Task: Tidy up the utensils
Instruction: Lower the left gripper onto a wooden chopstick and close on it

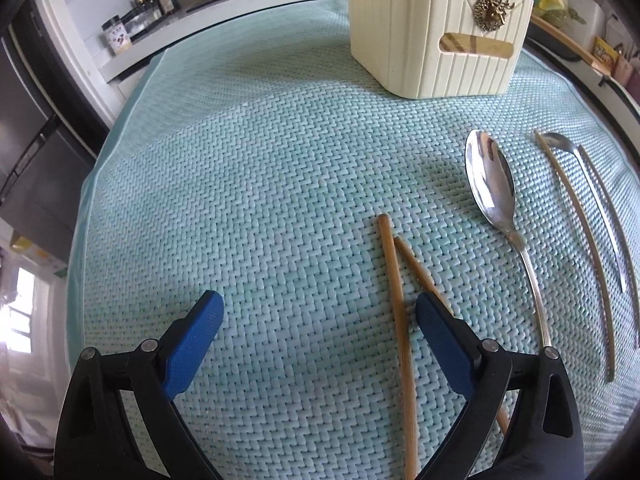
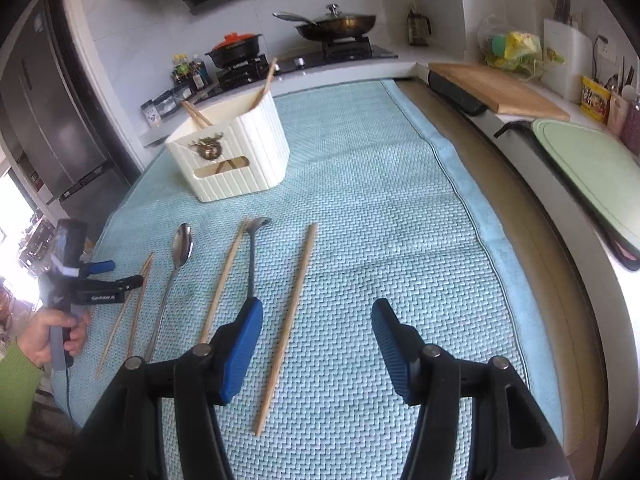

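Mat (image 2: pixel 360 184) covers table beside kitchen counter (image 2: pixel 404 68)

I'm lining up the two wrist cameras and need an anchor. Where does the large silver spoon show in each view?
Left wrist view: the large spoon lies right of centre on the mat, bowl pointing toward the holder.
Right wrist view: the same spoon lies left of centre, between the pair of chopsticks and a single chopstick.
Shared landmark: the cream utensil holder with its gold deer ornament.

The left gripper (image 1: pixel 318 314) hung open over the woven mat (image 1: pixel 240 184). Two chopsticks (image 1: pixel 394 292) lay beside its right finger; the holder (image 1: pixel 420 40) stood at one o'clock.
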Available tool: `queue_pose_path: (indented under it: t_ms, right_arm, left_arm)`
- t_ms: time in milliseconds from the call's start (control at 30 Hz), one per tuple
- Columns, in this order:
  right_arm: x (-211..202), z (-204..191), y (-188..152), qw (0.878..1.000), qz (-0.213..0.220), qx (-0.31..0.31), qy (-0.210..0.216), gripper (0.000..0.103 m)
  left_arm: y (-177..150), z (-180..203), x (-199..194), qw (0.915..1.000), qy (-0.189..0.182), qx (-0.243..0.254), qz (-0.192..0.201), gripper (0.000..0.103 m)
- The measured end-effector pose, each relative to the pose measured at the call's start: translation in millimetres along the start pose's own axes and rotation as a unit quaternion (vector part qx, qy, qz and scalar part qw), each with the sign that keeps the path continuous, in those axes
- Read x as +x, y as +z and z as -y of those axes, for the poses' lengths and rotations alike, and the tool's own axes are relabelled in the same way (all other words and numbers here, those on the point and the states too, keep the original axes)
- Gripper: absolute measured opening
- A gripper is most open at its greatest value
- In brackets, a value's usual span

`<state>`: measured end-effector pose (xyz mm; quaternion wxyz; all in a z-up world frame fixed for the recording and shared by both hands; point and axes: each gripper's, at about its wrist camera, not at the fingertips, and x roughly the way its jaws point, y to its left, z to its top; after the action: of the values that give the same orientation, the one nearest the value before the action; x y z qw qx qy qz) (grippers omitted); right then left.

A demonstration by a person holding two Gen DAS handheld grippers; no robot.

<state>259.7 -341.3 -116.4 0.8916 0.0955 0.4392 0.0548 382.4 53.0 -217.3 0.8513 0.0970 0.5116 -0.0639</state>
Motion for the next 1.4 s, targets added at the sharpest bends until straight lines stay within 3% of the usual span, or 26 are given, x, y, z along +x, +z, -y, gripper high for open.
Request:
queue_pose_path:
  t_ms: [267, 433, 500, 567, 700, 800, 900, 1000, 1033, 1067, 1400]
  right_arm:
    - [96.0, 14.9, 47.5, 0.991, -0.123, 0.053, 0.026, 0.056]
    - [140.7, -11.6, 57.1, 0.986, -0.166, 0.018, 0.011, 0.047]
    - [153.3, -21.2, 57.8, 0.984, -0.179, 0.003, -0.003, 0.035]
    - [162.2, -29.7, 57.1, 0.982, -0.190, -0.009, -0.016, 0.035]
    - [168.8, -45.4, 56.0, 0.980, -0.194, -0.029, -0.039, 0.029]
    - [174.9, -54.4, 54.3, 0.978, -0.192, -0.044, -0.063, 0.016]
    - [175.0, -55.4, 53.0, 0.978, -0.188, -0.049, -0.068, 0.010]
    - [172.7, -51.5, 51.0, 0.980, -0.184, -0.045, -0.062, 0.007]
    - [172.0, -50.7, 50.2, 0.980, -0.183, -0.044, -0.062, 0.007]
    - [170.6, -50.2, 49.7, 0.981, -0.180, -0.042, -0.059, 0.007]
    - [101.0, -40.7, 49.4, 0.994, -0.102, -0.045, -0.016, 0.007]
  left_arm:
    - [4.3, 1.2, 1.5, 0.9999, -0.005, 0.001, -0.010, 0.094]
    - [9.6, 0.2, 4.0, 0.9998, -0.009, 0.006, -0.017, 0.093]
    - [13.8, -2.0, 6.5, 0.9997, -0.011, 0.009, -0.019, 0.092]
    - [15.0, 0.3, 6.3, 0.9996, -0.014, 0.013, -0.021, 0.088]
    - [16.8, 5.4, 4.8, 0.9993, -0.023, 0.016, -0.026, 0.079]
    - [18.5, 9.1, 3.0, 0.9987, -0.035, 0.019, -0.033, 0.067]
    - [18.6, 17.9, -0.4, 0.9981, -0.040, 0.032, -0.035, 0.051]
    - [18.9, 27.3, -2.9, 0.9974, -0.045, 0.042, -0.037, 0.024]
    - [19.3, 29.5, -2.7, 0.9973, -0.042, 0.046, -0.039, 0.011]
    - [19.6, 31.4, -3.0, 0.9973, -0.040, 0.048, -0.040, 0.007]
    - [17.0, 14.5, -36.1, 0.9985, -0.053, 0.010, -0.004, 0.004]
